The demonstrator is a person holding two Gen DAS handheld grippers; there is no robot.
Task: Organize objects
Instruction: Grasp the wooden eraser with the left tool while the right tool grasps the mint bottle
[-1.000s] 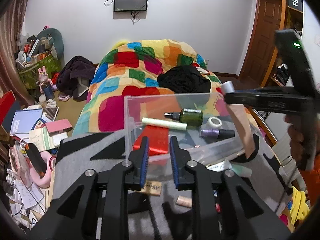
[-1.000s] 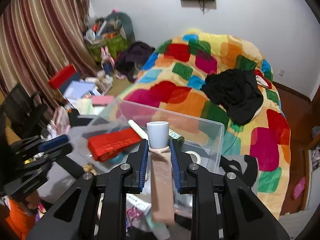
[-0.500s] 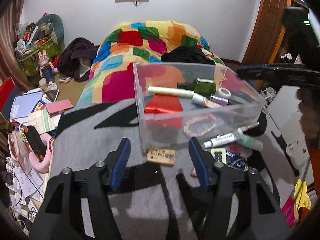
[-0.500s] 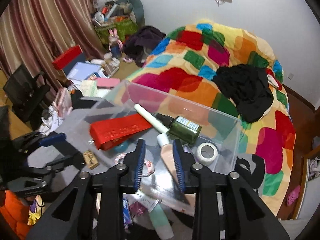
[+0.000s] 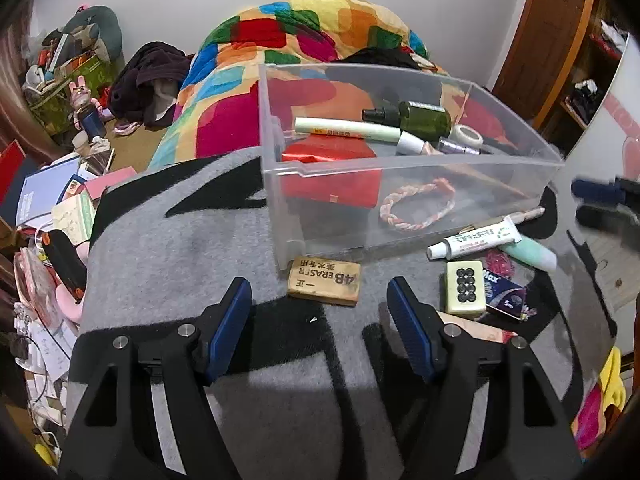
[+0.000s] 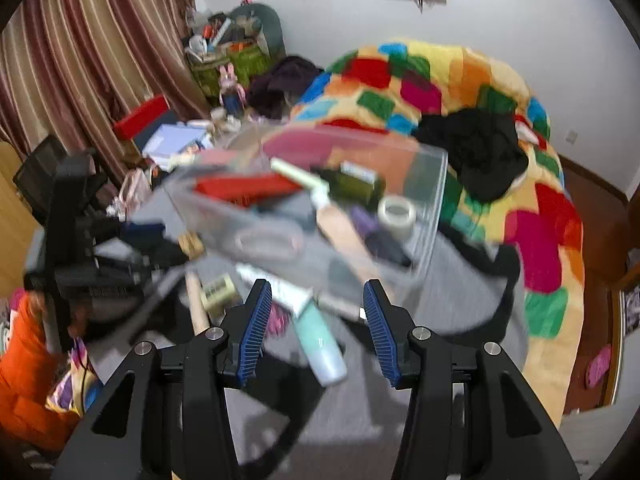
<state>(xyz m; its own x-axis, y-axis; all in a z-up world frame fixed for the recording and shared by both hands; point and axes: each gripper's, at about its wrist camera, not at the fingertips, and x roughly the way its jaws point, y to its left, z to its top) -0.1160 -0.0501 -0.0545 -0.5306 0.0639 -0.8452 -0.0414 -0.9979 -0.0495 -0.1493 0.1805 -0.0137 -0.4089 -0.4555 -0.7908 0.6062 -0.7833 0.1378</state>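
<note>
1. Tan eraser (image 5: 325, 280) lies just ahead of the left hand-held gripper (image 5: 319, 322), whose jaws have just been opening, nothing between them.
2. Right hand-held gripper (image 6: 317, 322), jaws also just opened, empty; its beige tube (image 6: 340, 229) now lies in the clear bin (image 5: 400, 168) ahead.
3. Eraser likely goes next.

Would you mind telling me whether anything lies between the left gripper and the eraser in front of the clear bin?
Nothing visible does. The left gripper is open, with only bare grey blanket between it and the eraser.
</note>
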